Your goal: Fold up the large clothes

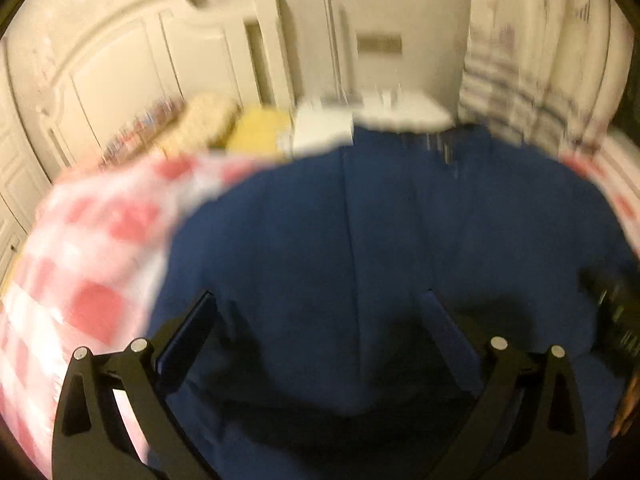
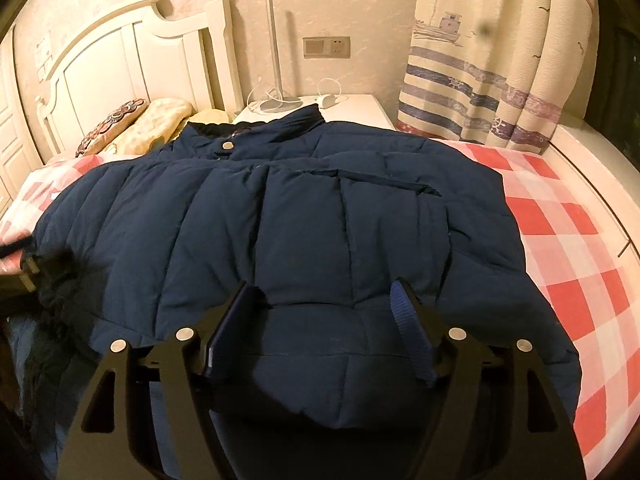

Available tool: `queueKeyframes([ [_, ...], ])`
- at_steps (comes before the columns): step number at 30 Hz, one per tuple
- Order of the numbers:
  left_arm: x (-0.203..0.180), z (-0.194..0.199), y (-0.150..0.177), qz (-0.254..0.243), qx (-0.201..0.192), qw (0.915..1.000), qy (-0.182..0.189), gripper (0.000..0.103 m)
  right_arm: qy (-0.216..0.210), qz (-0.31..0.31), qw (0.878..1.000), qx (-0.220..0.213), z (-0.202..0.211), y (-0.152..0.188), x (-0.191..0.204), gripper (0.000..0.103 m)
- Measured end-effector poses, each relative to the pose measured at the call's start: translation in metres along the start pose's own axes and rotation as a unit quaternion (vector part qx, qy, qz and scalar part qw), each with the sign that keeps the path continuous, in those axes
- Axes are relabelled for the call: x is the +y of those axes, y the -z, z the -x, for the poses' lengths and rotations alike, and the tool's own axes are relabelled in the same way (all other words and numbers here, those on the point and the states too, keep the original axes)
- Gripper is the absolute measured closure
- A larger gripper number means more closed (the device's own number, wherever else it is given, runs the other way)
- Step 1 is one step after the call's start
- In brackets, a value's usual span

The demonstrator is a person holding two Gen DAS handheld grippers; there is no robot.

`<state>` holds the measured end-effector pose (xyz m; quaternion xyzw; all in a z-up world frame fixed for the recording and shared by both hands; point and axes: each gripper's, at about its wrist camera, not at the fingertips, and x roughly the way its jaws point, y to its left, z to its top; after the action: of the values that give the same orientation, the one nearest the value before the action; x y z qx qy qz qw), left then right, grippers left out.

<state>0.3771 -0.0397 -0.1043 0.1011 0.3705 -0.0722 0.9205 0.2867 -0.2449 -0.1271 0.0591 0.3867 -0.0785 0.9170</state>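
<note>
A large navy quilted puffer jacket [image 2: 304,216] lies spread on the bed, collar toward the far nightstand. It also fills the blurred left wrist view [image 1: 380,240]. My right gripper [image 2: 324,300] is open, its fingers spread over the jacket's near hem without holding it. My left gripper [image 1: 320,312] is open over the jacket's left part, its fingers wide apart. The left gripper's dark body shows at the left edge of the right wrist view [image 2: 24,256].
The bed has a red and white checked sheet [image 2: 560,240]. Pillows [image 2: 140,124] lie by the white headboard [image 2: 120,52]. A white nightstand [image 2: 360,108] holds a lamp base and cables. A striped curtain [image 2: 500,60] hangs at the back right.
</note>
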Motion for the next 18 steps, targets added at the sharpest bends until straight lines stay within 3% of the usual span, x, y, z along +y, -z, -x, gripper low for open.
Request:
queueKeyframes([
  [2, 0.001, 0.001, -0.021, -0.011, -0.019, 0.9997, -0.011, 0.002, 0.001, 0.002, 1.000, 0.000, 0.000, 0.000, 0.000, 0.034],
  [4, 0.006, -0.015, -0.040, -0.010, -0.003, 0.9999, -0.006, 0.002, 0.000, 0.001, 1.000, 0.000, 0.000, 0.000, 0.000, 0.033],
  [7, 0.026, -0.062, -0.057, 0.027, 0.060, 0.9978, -0.012, 0.002, 0.000, 0.000, 1.000, 0.000, 0.000, 0.000, 0.000, 0.033],
  [9, 0.044, -0.096, -0.052, 0.058, 0.102, 0.9931, 0.004, 0.002, 0.000, 0.000, 1.000, 0.000, 0.000, 0.000, 0.000, 0.033],
  [12, 0.051, -0.102, -0.043, 0.062, 0.079, 0.9947, 0.021, 0.002, -0.003, 0.000, 1.000, 0.000, 0.000, 0.000, 0.001, 0.033],
  [16, 0.045, -0.080, -0.040, 0.066, 0.063, 0.9956, -0.020, 0.004, -0.008, 0.002, 1.000, 0.001, -0.002, 0.000, 0.002, 0.029],
  [18, 0.038, -0.049, -0.034, 0.078, 0.024, 0.9965, 0.015, 0.004, -0.008, 0.003, 1.000, 0.001, -0.002, 0.000, 0.003, 0.028],
])
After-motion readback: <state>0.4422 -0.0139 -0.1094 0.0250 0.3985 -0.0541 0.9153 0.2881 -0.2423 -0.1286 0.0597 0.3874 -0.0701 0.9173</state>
